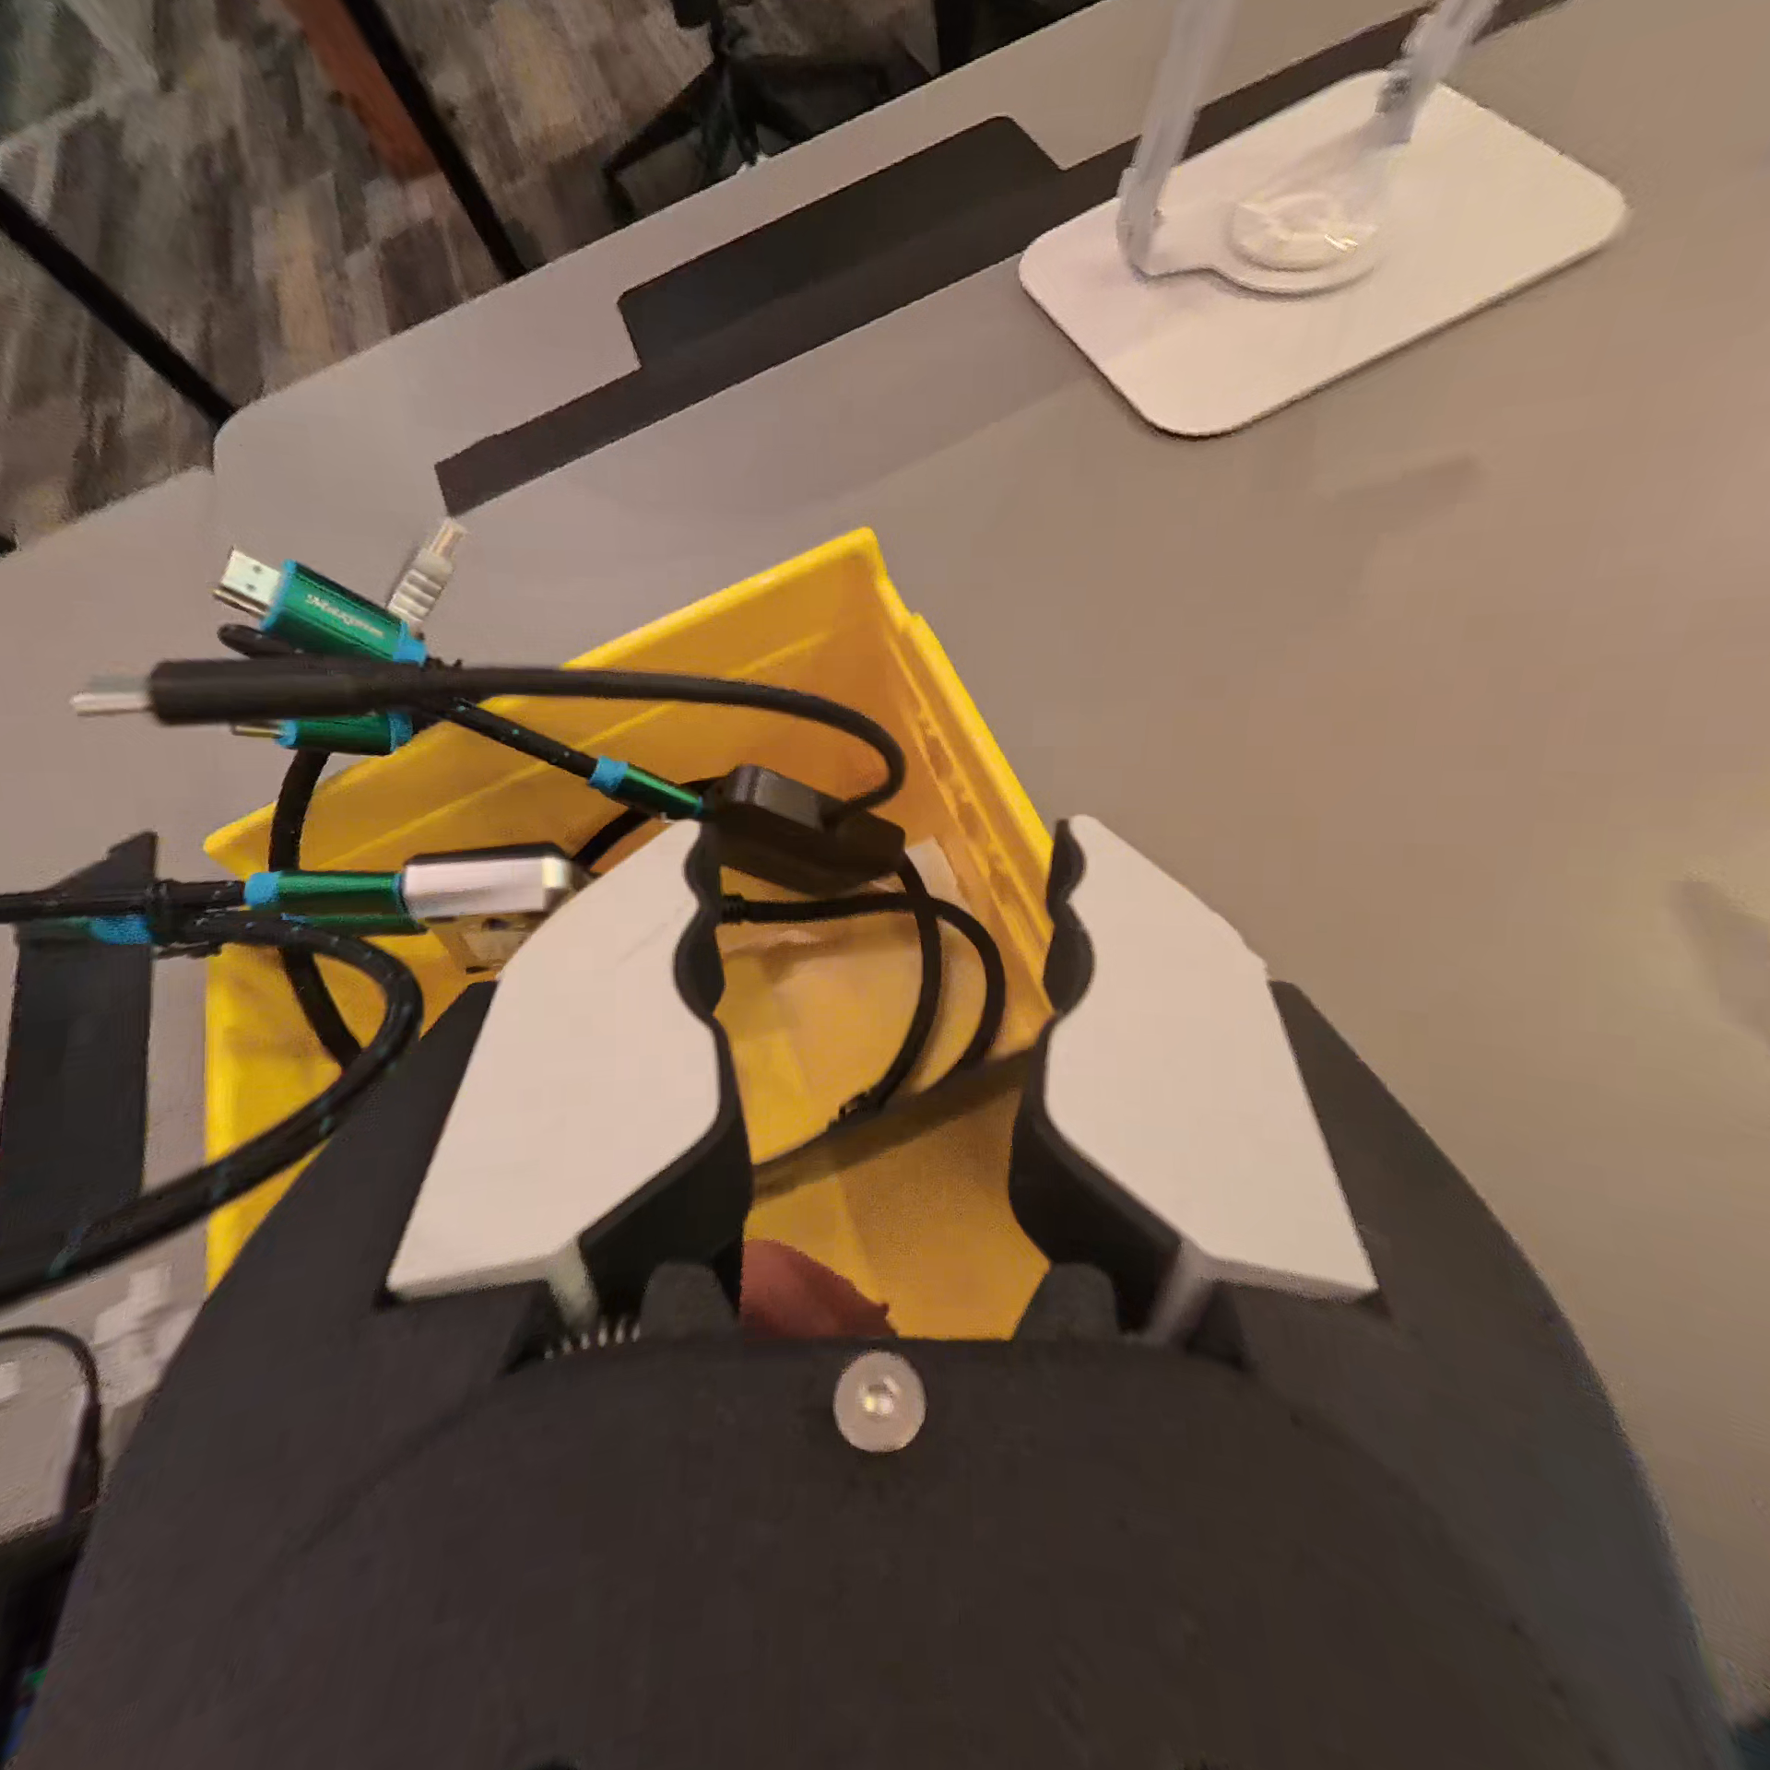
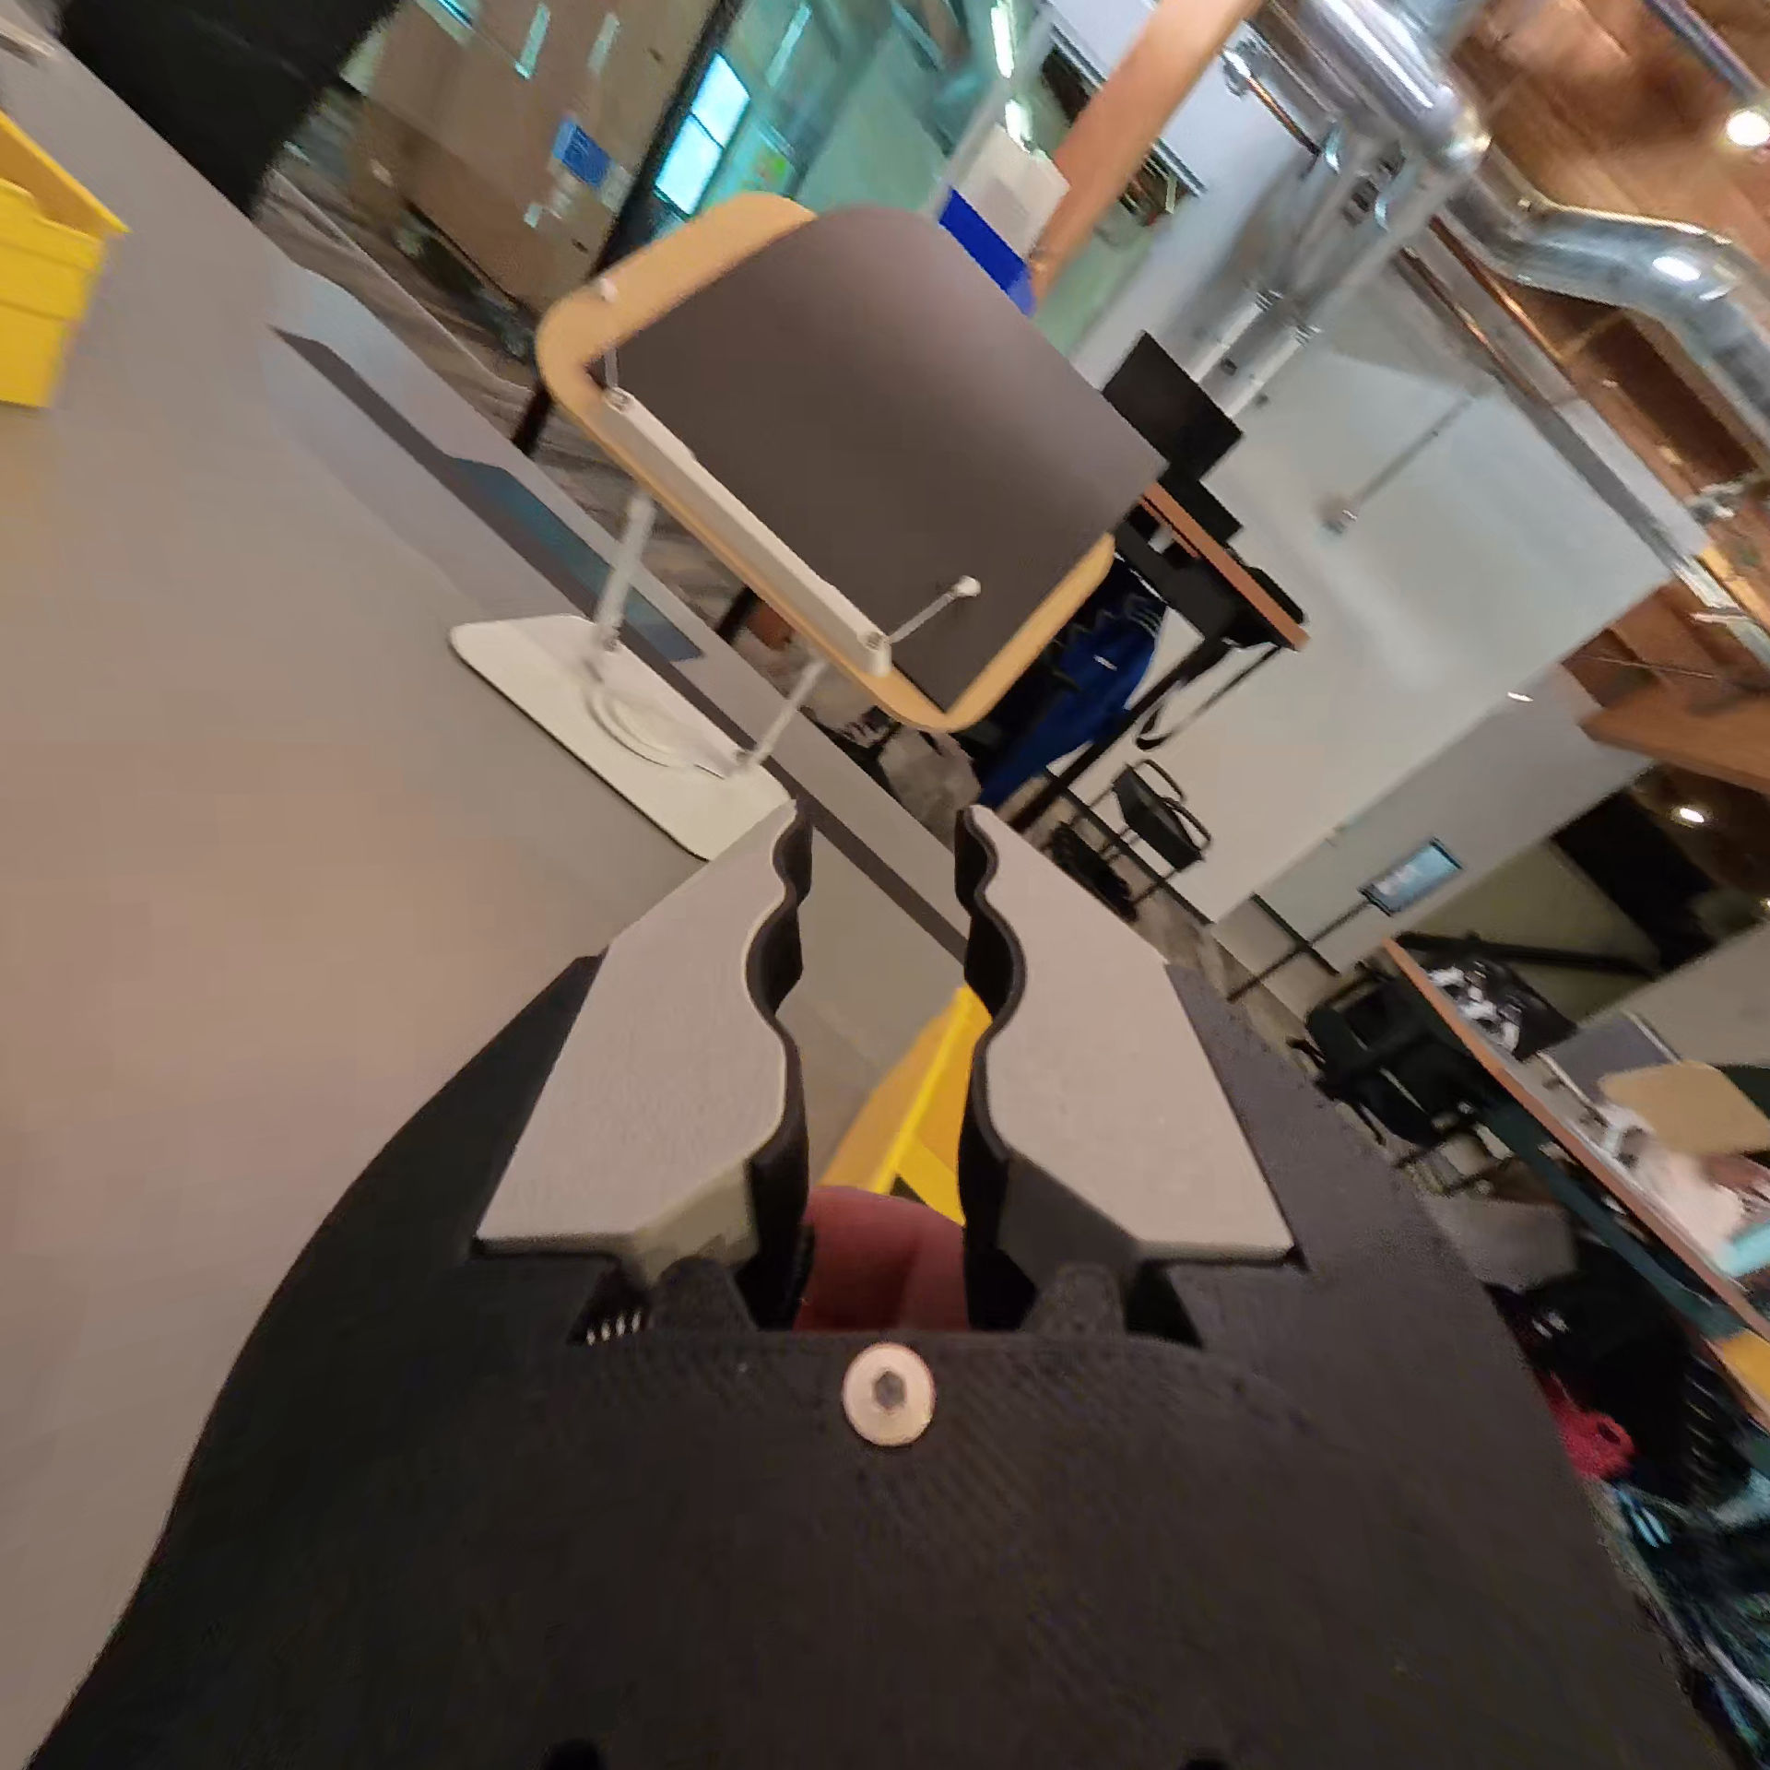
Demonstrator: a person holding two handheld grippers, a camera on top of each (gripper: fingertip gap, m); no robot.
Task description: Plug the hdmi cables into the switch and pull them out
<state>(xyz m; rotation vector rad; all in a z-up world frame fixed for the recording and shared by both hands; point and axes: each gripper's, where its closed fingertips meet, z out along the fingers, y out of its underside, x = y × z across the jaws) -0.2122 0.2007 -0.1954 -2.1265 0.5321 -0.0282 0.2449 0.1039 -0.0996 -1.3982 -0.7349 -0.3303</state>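
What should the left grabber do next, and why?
Probably ease the left gripper forward and down, then shut its jaws on the small black box atop the yellow bin. The jaws stand open and empty, the box sits near the left tip, and cables are tangled around it. The right gripper points away, also open.

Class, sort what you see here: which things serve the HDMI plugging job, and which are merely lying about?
For the job:
- green-sleeved HDMI plug
- small black switch box
- left gripper, jaws open
- right gripper, jaws open

Lying about:
- yellow bin
- white stand
- grey network plug
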